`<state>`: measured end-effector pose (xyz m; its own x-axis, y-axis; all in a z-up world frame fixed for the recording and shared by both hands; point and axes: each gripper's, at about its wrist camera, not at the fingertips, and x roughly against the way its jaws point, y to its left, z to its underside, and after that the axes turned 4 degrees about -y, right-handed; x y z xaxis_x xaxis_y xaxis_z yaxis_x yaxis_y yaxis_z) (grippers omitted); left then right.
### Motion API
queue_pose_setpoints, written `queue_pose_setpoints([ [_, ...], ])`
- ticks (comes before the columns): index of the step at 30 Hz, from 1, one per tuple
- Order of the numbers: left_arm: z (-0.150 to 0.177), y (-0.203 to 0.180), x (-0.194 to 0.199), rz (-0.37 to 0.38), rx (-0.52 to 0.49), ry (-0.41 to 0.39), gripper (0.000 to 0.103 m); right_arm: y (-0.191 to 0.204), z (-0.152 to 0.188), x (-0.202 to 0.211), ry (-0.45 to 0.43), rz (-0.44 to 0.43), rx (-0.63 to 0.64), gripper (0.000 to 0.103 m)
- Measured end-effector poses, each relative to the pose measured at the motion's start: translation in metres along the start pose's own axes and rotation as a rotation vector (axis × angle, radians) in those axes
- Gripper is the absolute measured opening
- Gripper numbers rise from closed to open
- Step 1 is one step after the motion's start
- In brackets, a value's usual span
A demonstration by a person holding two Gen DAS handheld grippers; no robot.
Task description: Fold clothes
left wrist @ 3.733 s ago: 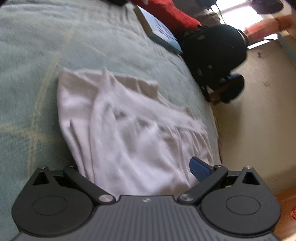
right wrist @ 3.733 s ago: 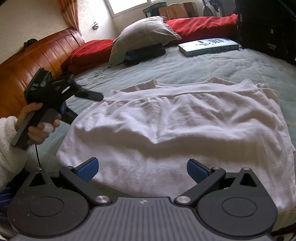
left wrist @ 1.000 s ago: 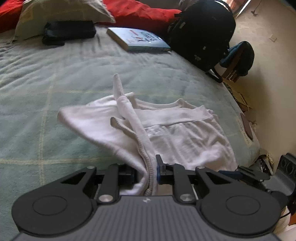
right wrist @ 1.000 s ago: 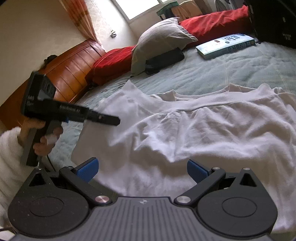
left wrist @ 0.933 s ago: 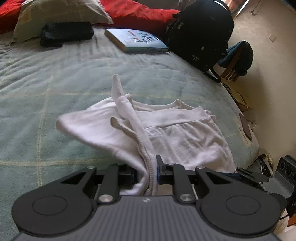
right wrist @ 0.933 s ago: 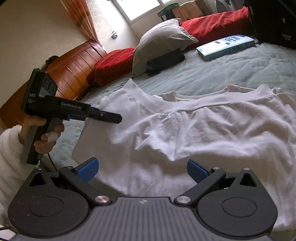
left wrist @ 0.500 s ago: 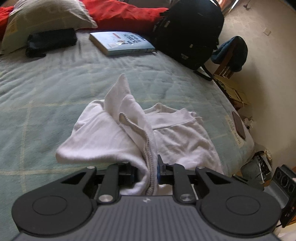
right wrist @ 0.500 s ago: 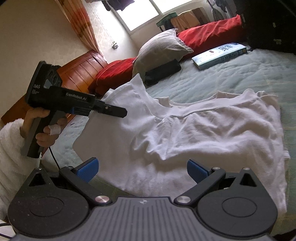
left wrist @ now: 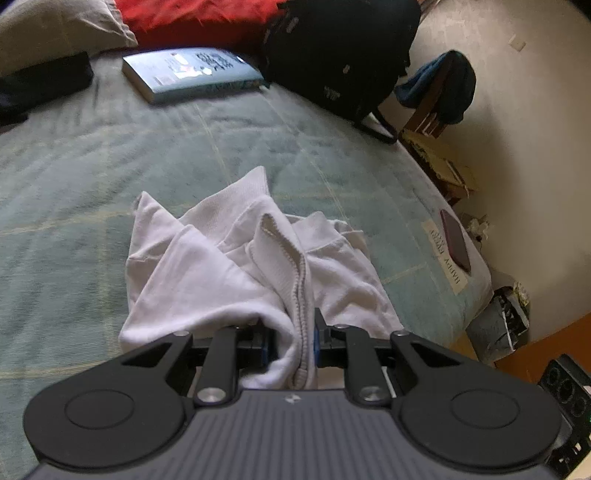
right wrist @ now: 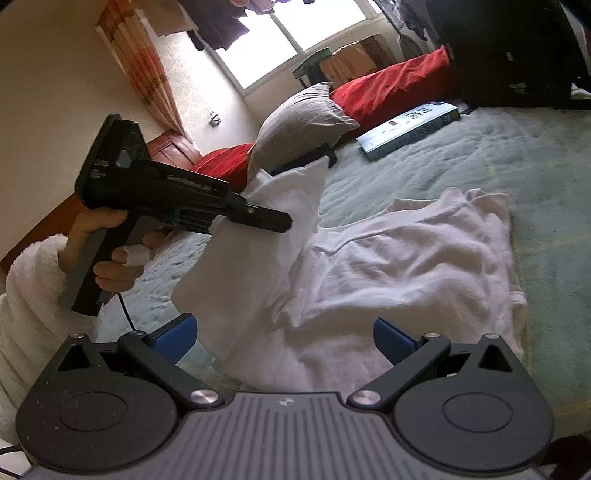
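Shirt [left wrist: 229, 280] side lifted higher, folded further inward

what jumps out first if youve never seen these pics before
The white shirt on the green bedspread, with one side lifted into a peak by the left gripper, shut on a bunched hem. Nearer, the right gripper hangs open over the shirt's near edge. Behind, red pillows line the headboard.

a lived-in home bedroom: a bed [right wrist: 535, 155] under a green quilt, a grey pillow [right wrist: 299, 122] and red cushions [right wrist: 391, 86] by a wooden headboard [right wrist: 170, 146], a curtained window [right wrist: 291, 33], a book [right wrist: 406, 129] lying on the covers.
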<state>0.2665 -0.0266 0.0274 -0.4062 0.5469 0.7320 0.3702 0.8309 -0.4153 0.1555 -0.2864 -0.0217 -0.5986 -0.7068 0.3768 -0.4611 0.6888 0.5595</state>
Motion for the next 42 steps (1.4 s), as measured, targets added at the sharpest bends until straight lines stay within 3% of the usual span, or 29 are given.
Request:
queue_pose_setpoints([
  [22, -0.008, -0.035, -0.078, 0.006, -0.010, 0.116, 0.018, -0.021, 0.001, 0.022, -0.041, 0.049, -0.057, 0.103],
  [27, -0.010, -0.043, -0.086, 0.030, -0.011, 0.118, 0.018, -0.023, 0.004, 0.024, -0.038, 0.060, -0.066, 0.103],
  [42, -0.009, -0.055, -0.106, -0.011, -0.019, 0.146, 0.019, -0.025, 0.007, 0.025, -0.036, 0.071, -0.082, 0.103],
])
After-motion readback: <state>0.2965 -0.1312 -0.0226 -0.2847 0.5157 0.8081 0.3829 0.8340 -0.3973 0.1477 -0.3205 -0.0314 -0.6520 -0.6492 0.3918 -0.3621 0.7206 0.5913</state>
